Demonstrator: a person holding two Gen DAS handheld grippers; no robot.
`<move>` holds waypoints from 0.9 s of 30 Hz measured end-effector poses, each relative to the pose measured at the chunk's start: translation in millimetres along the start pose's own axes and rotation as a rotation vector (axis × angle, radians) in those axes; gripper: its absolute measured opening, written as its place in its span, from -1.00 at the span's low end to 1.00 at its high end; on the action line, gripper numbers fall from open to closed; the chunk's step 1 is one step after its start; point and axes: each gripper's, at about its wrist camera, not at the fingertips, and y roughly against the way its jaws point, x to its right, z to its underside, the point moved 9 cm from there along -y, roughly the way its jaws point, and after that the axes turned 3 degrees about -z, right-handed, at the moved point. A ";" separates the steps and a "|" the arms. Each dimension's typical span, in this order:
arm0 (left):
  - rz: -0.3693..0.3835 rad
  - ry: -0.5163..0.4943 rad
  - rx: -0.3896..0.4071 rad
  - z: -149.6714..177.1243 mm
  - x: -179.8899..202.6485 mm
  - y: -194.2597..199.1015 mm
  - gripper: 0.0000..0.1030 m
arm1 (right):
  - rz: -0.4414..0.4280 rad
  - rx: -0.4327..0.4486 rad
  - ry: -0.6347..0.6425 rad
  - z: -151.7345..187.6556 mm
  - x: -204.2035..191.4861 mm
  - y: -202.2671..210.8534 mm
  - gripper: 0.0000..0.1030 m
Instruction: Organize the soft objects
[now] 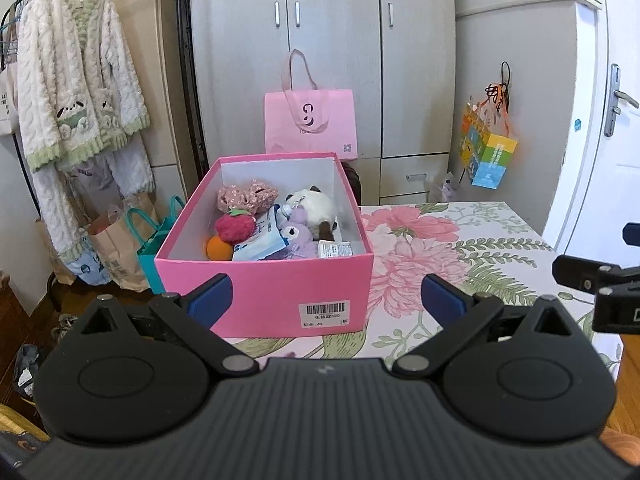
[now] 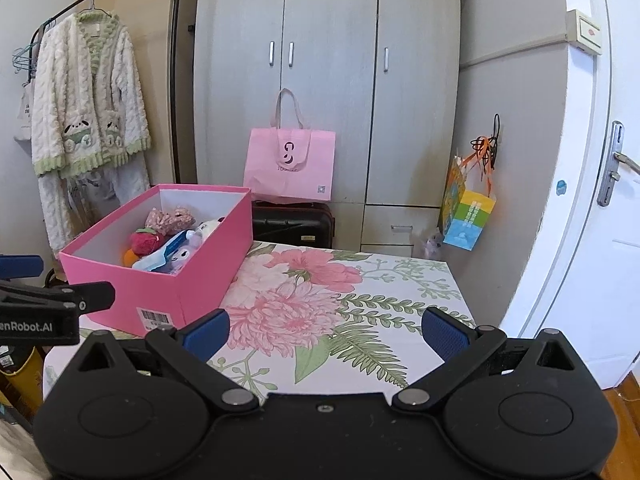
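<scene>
A pink box (image 1: 256, 292) stands open on the floral table (image 1: 460, 248). It holds soft toys: a purple plush (image 1: 296, 236), a white and brown plush (image 1: 316, 208), a red strawberry plush (image 1: 235, 229), an orange ball (image 1: 219, 248), a floral fabric piece (image 1: 246, 196) and a blue packet (image 1: 260, 244). My left gripper (image 1: 326, 300) is open and empty, just in front of the box. My right gripper (image 2: 324, 334) is open and empty over the table, right of the box (image 2: 168, 292).
A pink tote bag (image 2: 290, 168) sits on a black suitcase (image 2: 292, 226) before the grey wardrobe. A fluffy robe (image 1: 76, 96) hangs on a rack at left, paper bags (image 1: 116, 248) below. A colourful bag (image 2: 468, 216) hangs at right beside the white door (image 2: 592, 200).
</scene>
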 end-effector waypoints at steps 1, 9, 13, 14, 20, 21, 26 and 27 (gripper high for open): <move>0.000 0.002 0.005 -0.6 0.1 0.5 0.98 | 0.005 0.005 -0.002 -0.6 0.3 0.9 1.00; -0.017 0.004 0.007 0.1 1.5 -0.4 0.98 | 0.047 0.009 -0.050 1.3 9.5 1.6 1.00; -0.041 0.023 0.010 0.7 -2.8 -2.0 0.98 | 0.058 0.009 -0.049 2.5 10.0 3.1 1.00; -0.046 0.028 0.009 0.9 -2.7 -2.5 0.98 | 0.059 0.011 -0.047 2.7 9.4 3.9 1.00; -0.036 0.026 0.009 2.5 1.4 -3.5 0.98 | 0.062 0.038 -0.040 0.4 3.1 14.4 1.00; -0.038 0.025 0.011 2.3 1.3 -3.0 0.98 | 0.064 0.044 -0.035 -0.2 1.7 16.0 1.00; -0.038 0.020 0.015 2.8 0.8 -1.0 0.98 | 0.069 0.042 -0.037 0.1 -0.3 16.1 1.00; -0.039 0.021 0.016 2.5 1.0 -0.9 0.98 | 0.069 0.040 -0.041 0.3 0.0 15.7 1.00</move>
